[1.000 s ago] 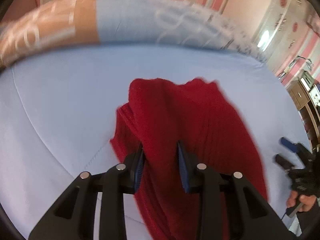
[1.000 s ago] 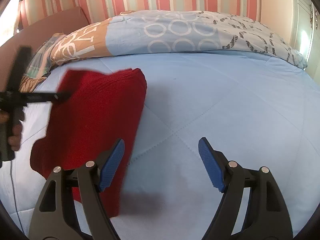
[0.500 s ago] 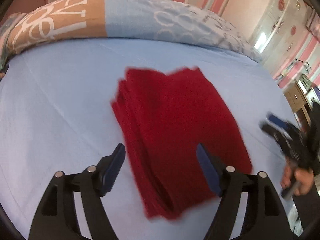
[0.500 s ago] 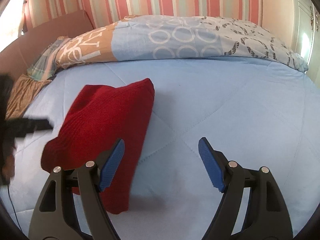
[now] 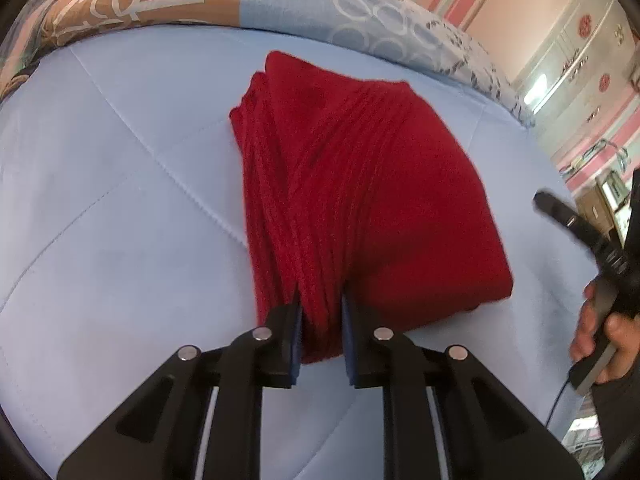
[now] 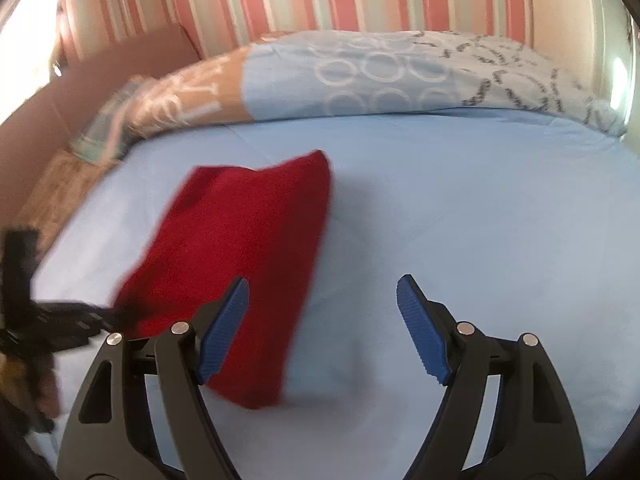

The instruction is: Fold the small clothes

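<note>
Red knit cloth [image 5: 360, 184], folded thick, lies on the blue bedsheet [image 5: 120, 240]; left gripper [image 5: 320, 320] pinches its near edge, right gripper [image 6: 322, 332] gapes wide beside it.

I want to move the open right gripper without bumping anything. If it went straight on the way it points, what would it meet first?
Probably only the blue bedsheet. The right gripper is open with bare sheet between its fingers; the red garment lies left of that line, and the quilt is farther back. Depth is unclear.
</note>
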